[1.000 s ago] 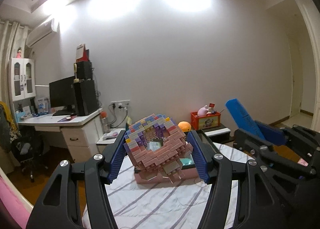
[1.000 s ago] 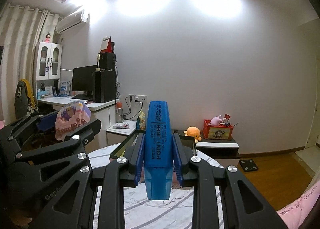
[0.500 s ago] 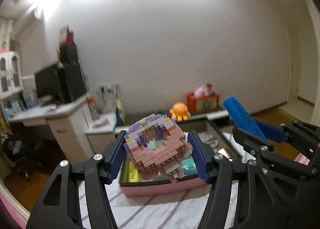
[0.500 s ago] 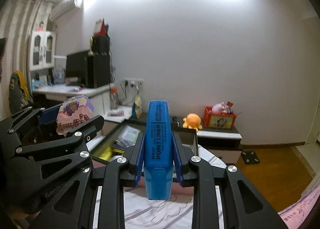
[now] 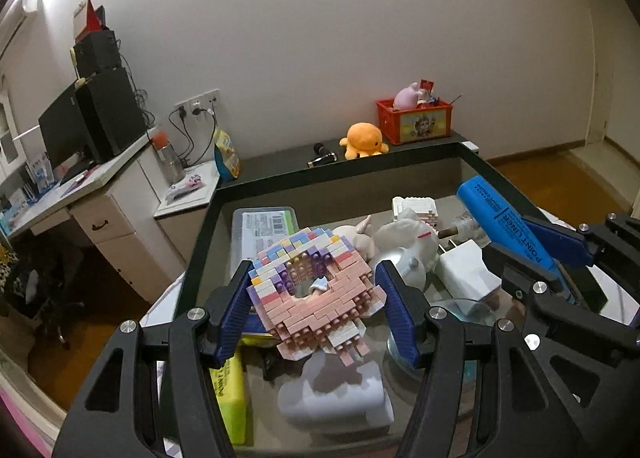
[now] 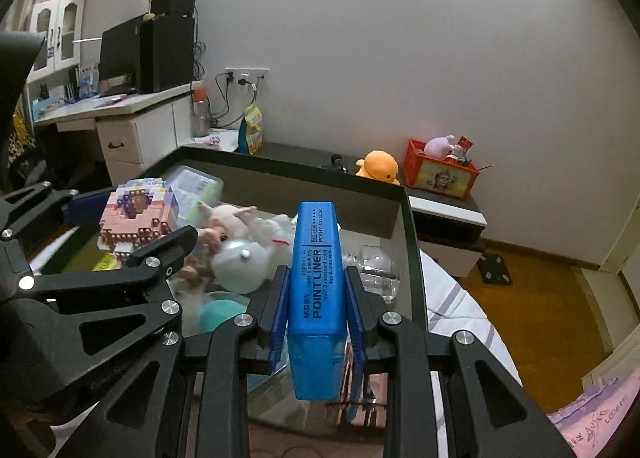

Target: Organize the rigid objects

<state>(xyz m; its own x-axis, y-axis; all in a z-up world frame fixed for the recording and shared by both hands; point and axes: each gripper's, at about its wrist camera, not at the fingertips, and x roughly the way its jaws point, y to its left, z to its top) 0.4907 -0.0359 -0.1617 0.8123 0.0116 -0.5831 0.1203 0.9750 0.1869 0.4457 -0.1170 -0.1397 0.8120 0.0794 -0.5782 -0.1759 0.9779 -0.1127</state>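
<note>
My left gripper (image 5: 316, 298) is shut on a pink and pastel brick-built doughnut (image 5: 312, 294) and holds it above the open dark-rimmed box (image 5: 204, 217). The doughnut also shows in the right wrist view (image 6: 138, 217). My right gripper (image 6: 316, 298) is shut on a blue highlighter marked POINT LINER (image 6: 316, 278), held over the right part of the same box (image 6: 412, 242). The highlighter shows in the left wrist view (image 5: 504, 221) at the right.
The box holds a clear case (image 5: 264, 230), a yellow highlighter (image 5: 230, 390), a white charger (image 5: 464, 270), pale toy figures (image 5: 400, 234) and a white block (image 5: 336, 398). Behind stand an orange plush (image 5: 362, 137), a red crate (image 5: 414, 119) and a desk (image 5: 100, 193).
Both grippers have tilted down and moved forward over the box, each with its object still held. The box contents have come into view.
</note>
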